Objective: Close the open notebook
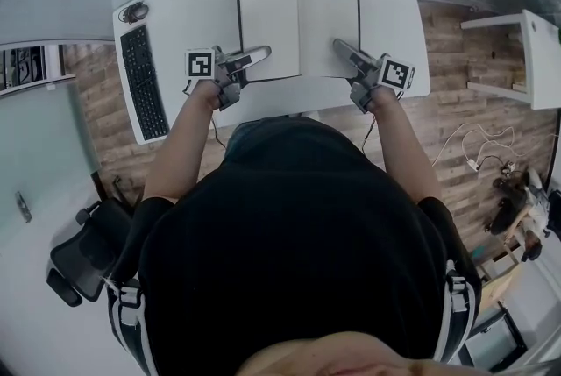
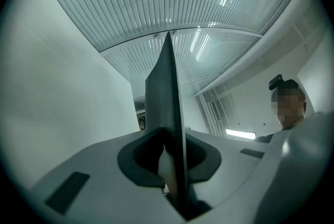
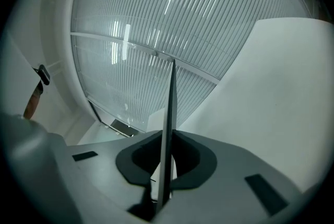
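The open notebook [image 1: 298, 32] lies flat on the white desk [image 1: 390, 6], both blank pages up and a black cover rim around them. My left gripper [image 1: 263, 53] reaches its lower left corner, and my right gripper [image 1: 337, 44] the lower right corner. In the left gripper view the jaws [image 2: 175, 165] are closed on a thin dark sheet seen edge-on, the cover [image 2: 168, 92], with a white surface filling the left. The right gripper view shows the same: the jaws [image 3: 164, 171] pinch a dark thin edge [image 3: 170, 113], white page to the right.
A black keyboard [image 1: 145, 85] and a mouse [image 1: 134, 12] lie along the desk's left side. An office chair [image 1: 83, 256] stands at the lower left. A white shelf unit [image 1: 526, 59] is on the right, with cables on the wooden floor [image 1: 478, 151].
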